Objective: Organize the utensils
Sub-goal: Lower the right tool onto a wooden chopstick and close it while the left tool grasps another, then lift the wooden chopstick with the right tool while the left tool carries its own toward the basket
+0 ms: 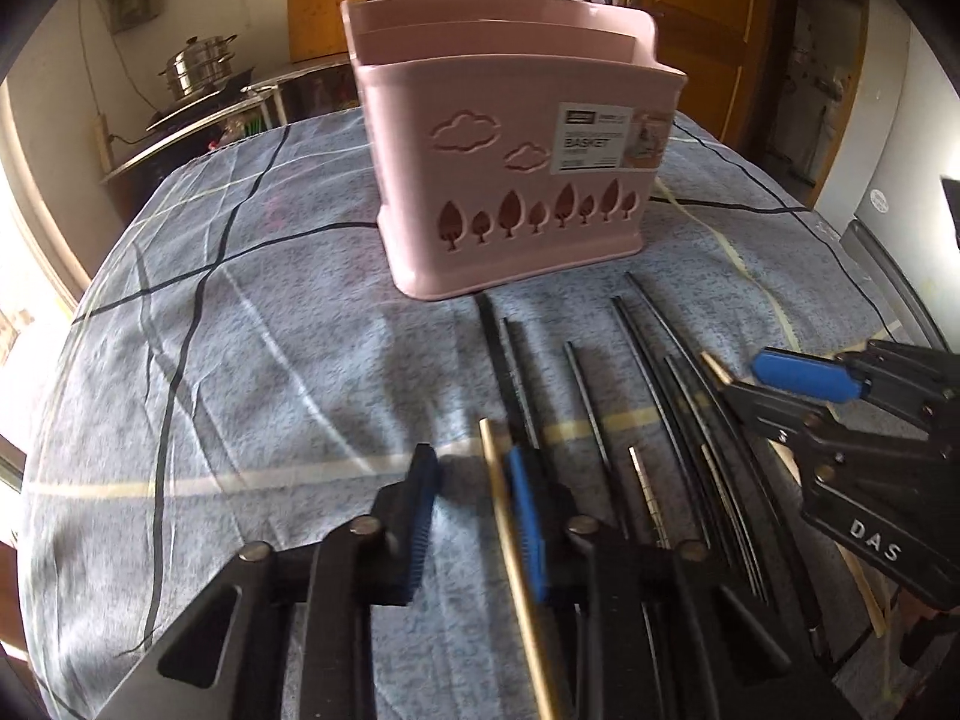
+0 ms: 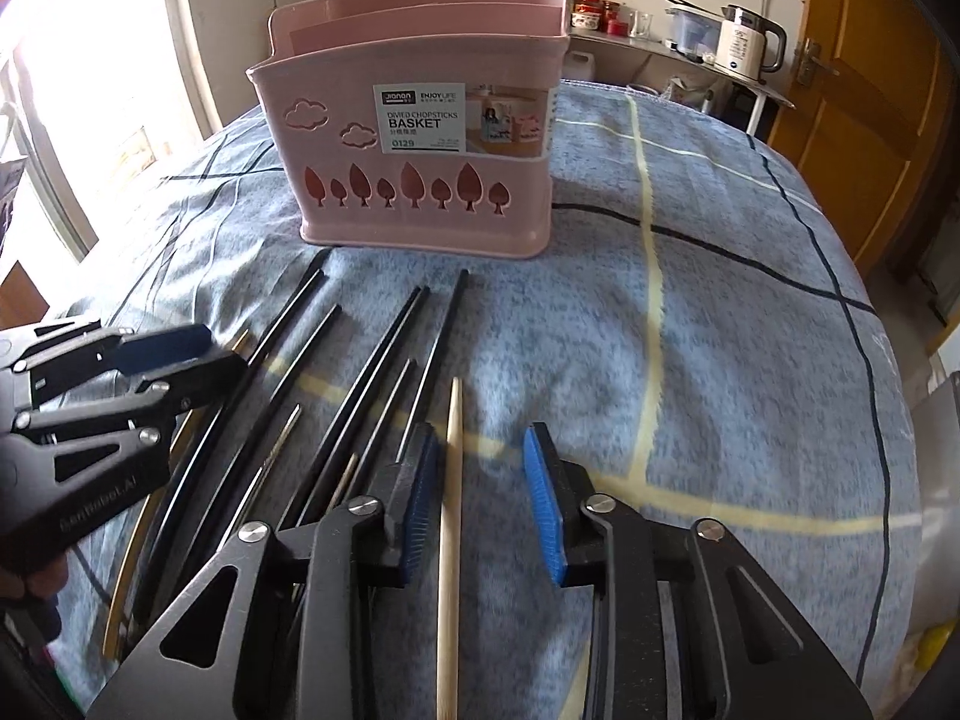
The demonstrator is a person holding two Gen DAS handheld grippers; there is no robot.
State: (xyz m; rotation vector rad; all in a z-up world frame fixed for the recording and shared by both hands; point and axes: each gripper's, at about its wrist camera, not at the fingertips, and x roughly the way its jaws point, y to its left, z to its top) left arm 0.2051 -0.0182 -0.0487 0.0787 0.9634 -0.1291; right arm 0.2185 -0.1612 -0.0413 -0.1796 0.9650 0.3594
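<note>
Clearly sorting begins: left gripper [image 1: 474, 504] and right gripper [image 2: 483, 495] each straddle a pale chopstick [image 2: 451, 516], jaws parted, neither clamping yet, while the pink basket [image 2: 420, 138] waits empty beyond on the cloth.

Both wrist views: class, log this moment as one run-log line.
left gripper: open around wooden chopstick | right gripper: open around wooden chopstick | pink basket: upright

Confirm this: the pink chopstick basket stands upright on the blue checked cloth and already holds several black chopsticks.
Not quite. The pink chopstick basket does stand upright on the blue checked cloth, but no chopsticks show in it; the black chopsticks lie on the cloth in front of it, as the right wrist view shows.
</note>
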